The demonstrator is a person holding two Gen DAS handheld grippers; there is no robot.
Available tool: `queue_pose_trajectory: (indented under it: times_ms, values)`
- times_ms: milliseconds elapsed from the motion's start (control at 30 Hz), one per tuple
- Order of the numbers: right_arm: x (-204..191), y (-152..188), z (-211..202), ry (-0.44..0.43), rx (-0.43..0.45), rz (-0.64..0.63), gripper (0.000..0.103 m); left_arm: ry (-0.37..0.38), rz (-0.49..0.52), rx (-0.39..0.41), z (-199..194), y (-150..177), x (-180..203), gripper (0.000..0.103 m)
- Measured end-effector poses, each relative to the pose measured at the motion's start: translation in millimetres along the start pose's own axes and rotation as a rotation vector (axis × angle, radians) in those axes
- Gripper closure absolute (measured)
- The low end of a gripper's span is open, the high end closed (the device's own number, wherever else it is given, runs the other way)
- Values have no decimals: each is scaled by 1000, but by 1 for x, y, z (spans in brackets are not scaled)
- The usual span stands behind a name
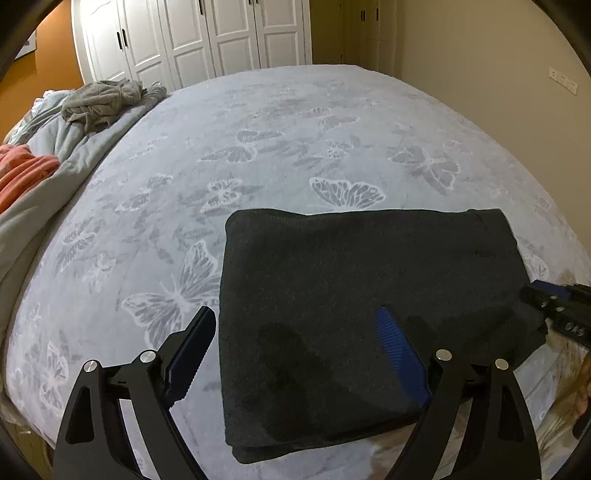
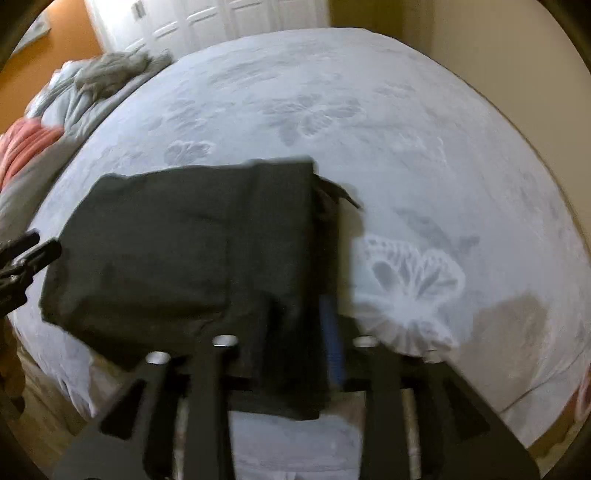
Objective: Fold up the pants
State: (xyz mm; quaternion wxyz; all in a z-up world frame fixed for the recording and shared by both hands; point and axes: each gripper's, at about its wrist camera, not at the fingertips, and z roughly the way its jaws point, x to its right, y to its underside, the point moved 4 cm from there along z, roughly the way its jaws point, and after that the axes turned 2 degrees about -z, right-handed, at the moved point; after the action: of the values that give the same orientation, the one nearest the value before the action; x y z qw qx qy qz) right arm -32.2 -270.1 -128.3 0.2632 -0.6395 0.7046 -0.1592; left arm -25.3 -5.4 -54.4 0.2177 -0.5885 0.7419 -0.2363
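The dark folded pants (image 1: 354, 295) lie as a thick rectangle on the butterfly-patterned bed sheet (image 1: 258, 147), near its front edge. My left gripper (image 1: 295, 325) hovers open and wide over the pants' left edge, with one finger over the sheet and the other over the cloth. My right gripper (image 2: 295, 310) is at the pants' (image 2: 192, 251) right end. Cloth fills the gap beside its blue pad (image 2: 330, 332) and drapes over the other finger. This view is blurred. The right gripper (image 1: 554, 306) also shows at the right of the left wrist view, and the left gripper (image 2: 26, 254) at the far left of the right wrist view.
A crumpled grey duvet (image 1: 55, 155), a grey garment (image 1: 103, 99) and an orange cloth (image 1: 22, 170) are piled along the bed's left side. White wardrobe doors (image 1: 192, 33) stand behind the bed and a beige wall (image 1: 480, 55) runs along the right.
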Motion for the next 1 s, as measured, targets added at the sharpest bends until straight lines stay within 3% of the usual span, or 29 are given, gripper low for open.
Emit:
queue_pose_trajectory:
  times_ms: [167, 233, 267, 300, 467, 500, 567, 600, 733, 833, 867, 1000]
  values:
    - [-6, -26, -24, -71, 61, -5, 65, -8, -2, -6, 1, 3, -3, 17]
    - [-8, -40, -18, -95, 41, -21, 51, 3, -23, -27, 4, 5, -5, 17]
    - [-8, -48, -12, -81, 25, -38, 39, 12, -33, -43, 7, 6, -6, 17]
    - [-11, -57, -2, -51, 8, -70, 36, 19, -43, -56, 9, 7, -6, 17]
    - [-24, -78, 36, -20, -23, -158, 36, 2, -33, -58, 14, 10, -7, 17]
    - [-26, -77, 47, -25, -40, -173, 43, -1, -27, -57, 15, 10, -6, 17]
    - [-29, -75, 60, -46, -76, -172, 73, -9, -18, -60, 17, 12, -6, 17]
    - [-32, -77, 51, -61, -50, -149, 79, -9, -16, -66, 19, 14, -6, 17]
    - [-40, -81, 7, -85, 81, -173, 82, -5, -7, -92, 24, 18, -6, 17]
    - [-16, -68, 53, 25, -73, -143, 72, -4, -4, -97, 26, 19, -5, 17]
    - [-11, -65, 61, 20, -86, -120, 71, -5, -3, -102, 27, 19, -4, 17]
    - [-22, -67, 17, 5, 34, -115, 68, -5, -14, -106, 27, 17, -4, 17]
